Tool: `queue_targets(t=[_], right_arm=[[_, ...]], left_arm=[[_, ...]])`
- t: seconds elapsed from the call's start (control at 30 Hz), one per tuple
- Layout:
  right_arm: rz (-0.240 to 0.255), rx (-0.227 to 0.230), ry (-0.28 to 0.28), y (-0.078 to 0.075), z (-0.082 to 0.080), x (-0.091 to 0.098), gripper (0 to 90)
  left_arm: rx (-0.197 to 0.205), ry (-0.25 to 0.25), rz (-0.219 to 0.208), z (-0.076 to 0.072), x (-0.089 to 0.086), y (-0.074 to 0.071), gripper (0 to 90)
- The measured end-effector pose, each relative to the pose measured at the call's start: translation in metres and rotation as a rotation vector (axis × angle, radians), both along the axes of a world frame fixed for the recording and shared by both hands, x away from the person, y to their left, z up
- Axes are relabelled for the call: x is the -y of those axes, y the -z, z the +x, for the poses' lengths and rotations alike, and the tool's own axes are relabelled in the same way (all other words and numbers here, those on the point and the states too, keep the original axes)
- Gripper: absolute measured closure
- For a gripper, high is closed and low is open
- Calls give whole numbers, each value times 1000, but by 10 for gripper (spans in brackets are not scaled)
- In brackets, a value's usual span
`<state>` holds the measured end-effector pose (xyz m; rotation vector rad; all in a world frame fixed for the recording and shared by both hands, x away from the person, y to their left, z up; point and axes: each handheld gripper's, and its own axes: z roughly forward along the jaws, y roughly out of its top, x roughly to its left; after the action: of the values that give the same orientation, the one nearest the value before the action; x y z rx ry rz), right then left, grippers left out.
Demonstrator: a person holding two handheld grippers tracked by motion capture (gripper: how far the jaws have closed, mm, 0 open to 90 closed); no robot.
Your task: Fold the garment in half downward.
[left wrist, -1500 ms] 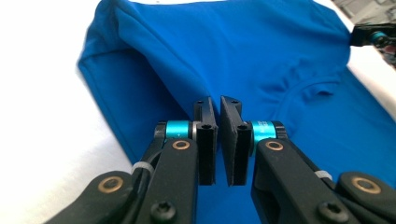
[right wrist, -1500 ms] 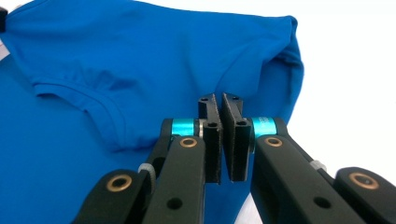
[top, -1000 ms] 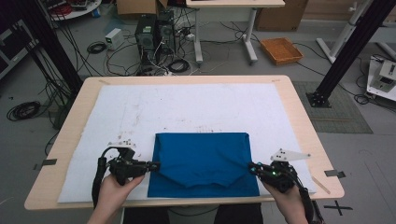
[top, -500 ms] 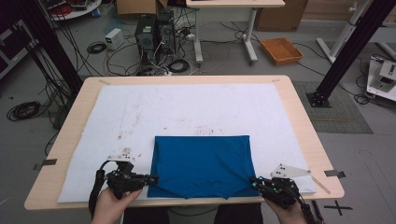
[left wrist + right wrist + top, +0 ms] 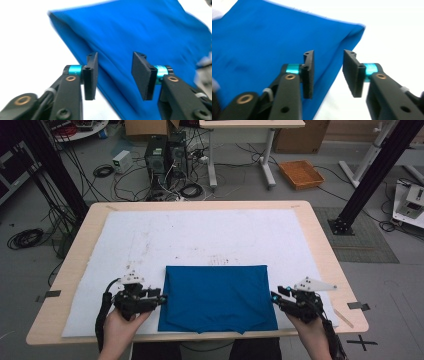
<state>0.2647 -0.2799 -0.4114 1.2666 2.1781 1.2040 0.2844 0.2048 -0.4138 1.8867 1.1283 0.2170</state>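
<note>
The folded blue cloth [image 5: 217,297] lay flat on the white sheet [image 5: 200,240] at the near edge of the tabletop [image 5: 320,245]. The left gripper [image 5: 161,298] and the right gripper [image 5: 274,297] stood at its two side edges; the fingers of both had just been opening and were spread, pinching nothing

Jaws of left tool [image 5: 161,298] and right tool [image 5: 274,297] just opened, releasing side edges of blue cloth [image 5: 217,297]. Cloth now flat on tabletop, pads clear of fabric.
</note>
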Motion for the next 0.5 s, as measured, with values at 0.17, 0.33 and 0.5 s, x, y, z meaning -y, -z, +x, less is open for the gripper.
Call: queue_targets(t=[0.17,0.33,0.5], right_arm=[[42,15,53,-3,42,-2,591],[63,-41,133,10,86,-6,577],[87,-127,179,22,105,-6,544]], left_arm=[[64,-88,37,37,2,0,526],[48,-104,63,70,8,11,509],[17,-128,65,86,11,25,508]])
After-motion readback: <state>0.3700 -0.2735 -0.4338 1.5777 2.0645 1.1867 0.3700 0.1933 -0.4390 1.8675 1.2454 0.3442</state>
